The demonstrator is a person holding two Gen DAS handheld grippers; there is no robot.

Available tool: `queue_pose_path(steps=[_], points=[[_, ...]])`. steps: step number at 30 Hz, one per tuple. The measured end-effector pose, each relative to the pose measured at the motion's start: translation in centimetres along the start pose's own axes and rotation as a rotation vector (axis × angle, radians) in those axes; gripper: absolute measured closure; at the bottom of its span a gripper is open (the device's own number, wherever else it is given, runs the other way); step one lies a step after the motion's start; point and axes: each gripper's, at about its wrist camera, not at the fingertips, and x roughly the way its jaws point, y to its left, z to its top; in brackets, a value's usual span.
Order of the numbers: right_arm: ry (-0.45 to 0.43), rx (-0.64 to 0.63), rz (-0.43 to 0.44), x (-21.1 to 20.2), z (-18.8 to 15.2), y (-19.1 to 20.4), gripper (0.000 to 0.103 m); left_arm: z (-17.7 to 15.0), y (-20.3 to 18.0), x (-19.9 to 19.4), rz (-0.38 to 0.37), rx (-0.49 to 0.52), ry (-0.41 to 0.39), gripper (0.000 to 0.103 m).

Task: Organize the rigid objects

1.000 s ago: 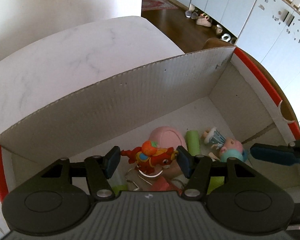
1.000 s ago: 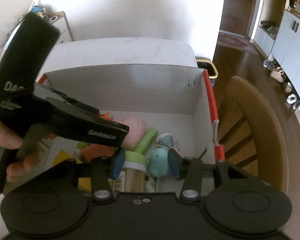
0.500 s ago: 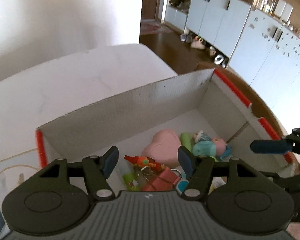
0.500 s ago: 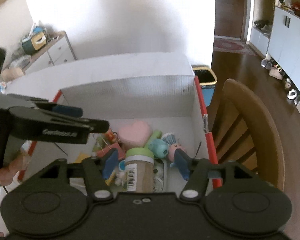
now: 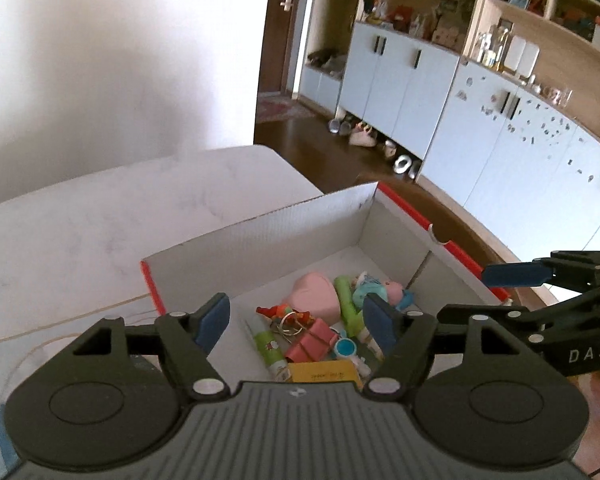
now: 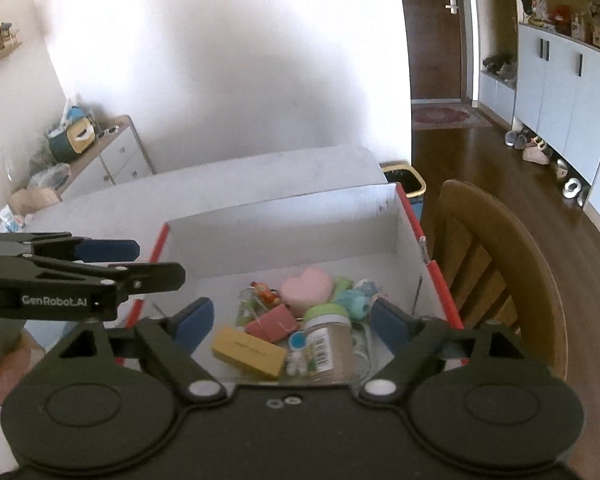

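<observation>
A white cardboard box [image 5: 260, 236] with red edges sits on the white table and also shows in the right wrist view [image 6: 284, 236]. Inside lie a pink heart [image 5: 314, 298], a red-orange toy figure [image 5: 278, 312], a green tube [image 5: 346, 304], a teal-and-pink doll [image 5: 380, 292], a pink clip box [image 6: 272, 322], a yellow block [image 6: 248, 352] and a green-lidded jar [image 6: 332, 344]. My left gripper [image 5: 296, 326] is open and empty, held above the box's near left. My right gripper [image 6: 292, 324] is open and empty above the box's near side.
A wooden chair [image 6: 496, 272] stands right of the box. The white table [image 5: 100, 232] stretches behind and left of it. A bin [image 6: 404, 178] sits past the table's far corner. Cabinets [image 5: 440, 100] line the right wall.
Both grippers have risen and drawn back from the box. The left gripper no longer has the red-orange toy between its fingers; the toy lies in the box. Both stay open.
</observation>
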Motion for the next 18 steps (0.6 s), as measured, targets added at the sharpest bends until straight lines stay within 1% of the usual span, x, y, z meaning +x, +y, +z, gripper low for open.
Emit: queue_pose_path(steps=[2, 3, 6, 9, 11, 14, 16, 18], points=[[-0.021, 0.006, -0.004, -0.7, -0.4, 0.7, 0.013, -0.2, 0.3, -0.9, -0.008, 0.009, -0.011, 0.029], [-0.034, 0.012, -0.006, -1.2, -0.6, 1.1, 0.009, -0.3, 0.4, -1.3, -0.012, 0.016, -0.015, 0.028], [-0.076, 0.025, -0.017, -2.3, -1.2, 1.8, 0.004, -0.9, 0.7, -3.0, -0.024, 0.030, -0.038, 0.020], [-0.112, 0.032, -0.027, -3.2, -1.6, 2.6, 0.000, -1.4, 1.1, -4.4, -0.039, 0.054, -0.047, 0.020], [-0.135, 0.035, -0.029, -3.8, -1.9, 3.2, 0.000, -1.7, 1.2, -5.2, -0.045, 0.064, -0.050, 0.020], [-0.167, 0.039, -0.034, -4.7, -2.4, 4.0, 0.000, -2.3, 1.7, -6.2, -0.068, 0.053, -0.058, 0.015], [-0.187, 0.048, -0.041, -5.2, -2.7, 4.6, 0.000, -2.6, 1.9, -6.7, -0.085, 0.042, -0.061, 0.006], [-0.204, 0.060, -0.044, -5.7, -3.0, 5.0, 0.000, -2.9, 2.2, -7.2, -0.099, 0.029, -0.063, 0.002]])
